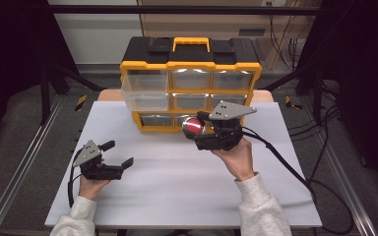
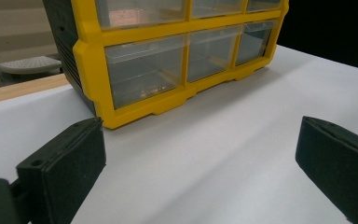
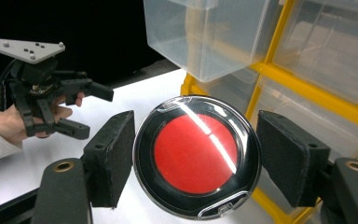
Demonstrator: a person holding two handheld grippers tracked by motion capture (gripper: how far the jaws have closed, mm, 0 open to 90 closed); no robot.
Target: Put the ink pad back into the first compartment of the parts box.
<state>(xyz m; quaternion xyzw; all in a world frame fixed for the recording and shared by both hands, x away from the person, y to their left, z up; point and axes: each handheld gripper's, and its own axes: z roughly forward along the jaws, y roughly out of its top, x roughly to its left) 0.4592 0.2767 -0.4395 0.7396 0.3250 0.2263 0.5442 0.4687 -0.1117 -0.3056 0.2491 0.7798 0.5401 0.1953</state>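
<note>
Right gripper [image 3: 196, 158]: pinching a round red-faced compact [image 3: 196, 156], near the organizer's [image 1: 191, 66] bottom row.
Left gripper [image 1: 112, 153]: spread, idle at 8 o'clock.
Advice: probably bound for the pulled-out drawer [image 1: 145, 92] at 11 o'clock; lift over its rim.

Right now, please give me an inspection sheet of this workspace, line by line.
Surface: white table top, bare in front.
Job's things: yellow drawer cabinet at the back; its top left drawer pulled out; round red disc between the right gripper's pads.
Clutter: nothing seen.
Grippers: left gripper open, low over the table; right gripper shut on the disc, near the cabinet's bottom row.
Cables: black cable trails right over the table.
Surroundings: dark frame bars, grey floor.
</note>
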